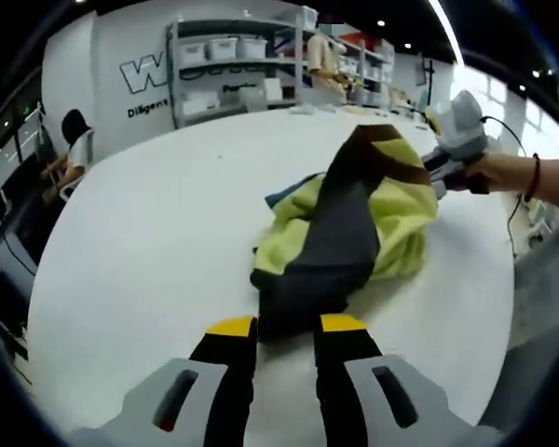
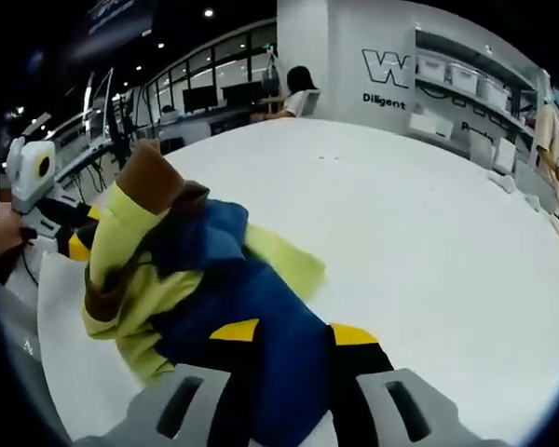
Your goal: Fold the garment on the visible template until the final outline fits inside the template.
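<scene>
The garment (image 1: 354, 223) lay bunched on the white bench (image 1: 149, 242), partly lifted between both tools. The left hand-held gripper (image 1: 289, 326) was clamped on a dark grey fold at the near edge; the right hand-held gripper (image 2: 284, 331) was clamped on a blue panel. No template outline could be made out under the cloth. Risk noted: with layers crumpled, pulling apart could twist the fabric or drag it off position, spoiling the fold.
</scene>
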`<action>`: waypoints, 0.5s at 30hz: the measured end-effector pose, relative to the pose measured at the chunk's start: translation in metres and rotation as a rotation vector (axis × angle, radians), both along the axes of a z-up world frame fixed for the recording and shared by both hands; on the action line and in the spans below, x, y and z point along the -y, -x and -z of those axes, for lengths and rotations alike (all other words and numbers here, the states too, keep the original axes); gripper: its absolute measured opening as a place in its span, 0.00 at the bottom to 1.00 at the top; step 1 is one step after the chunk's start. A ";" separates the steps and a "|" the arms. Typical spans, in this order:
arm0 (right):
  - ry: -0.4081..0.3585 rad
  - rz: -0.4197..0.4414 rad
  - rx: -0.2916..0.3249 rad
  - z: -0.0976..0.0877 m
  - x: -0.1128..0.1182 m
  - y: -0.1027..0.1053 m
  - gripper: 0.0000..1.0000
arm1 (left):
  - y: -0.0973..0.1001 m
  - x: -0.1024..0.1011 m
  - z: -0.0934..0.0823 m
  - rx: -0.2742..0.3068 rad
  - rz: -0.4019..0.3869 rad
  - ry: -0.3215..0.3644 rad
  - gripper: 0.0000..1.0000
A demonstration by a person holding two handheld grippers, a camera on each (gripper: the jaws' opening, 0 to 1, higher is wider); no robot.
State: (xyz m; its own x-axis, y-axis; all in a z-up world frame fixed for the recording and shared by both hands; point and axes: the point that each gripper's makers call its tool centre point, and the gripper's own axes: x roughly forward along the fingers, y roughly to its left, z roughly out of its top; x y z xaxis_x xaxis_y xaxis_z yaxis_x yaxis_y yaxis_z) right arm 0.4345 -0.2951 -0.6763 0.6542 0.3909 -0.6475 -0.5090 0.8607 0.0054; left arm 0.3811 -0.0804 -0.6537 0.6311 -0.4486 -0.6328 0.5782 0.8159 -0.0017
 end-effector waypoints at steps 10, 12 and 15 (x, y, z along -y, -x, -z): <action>0.075 0.002 0.031 0.002 0.008 -0.007 0.00 | 0.001 0.002 0.010 -0.024 -0.013 0.038 0.00; 0.048 0.004 0.015 0.002 0.005 -0.006 0.00 | 0.001 0.002 0.010 -0.023 -0.012 0.031 0.00; 0.051 -0.002 0.011 0.002 0.005 -0.006 0.00 | 0.001 0.001 0.009 -0.019 -0.018 0.041 0.00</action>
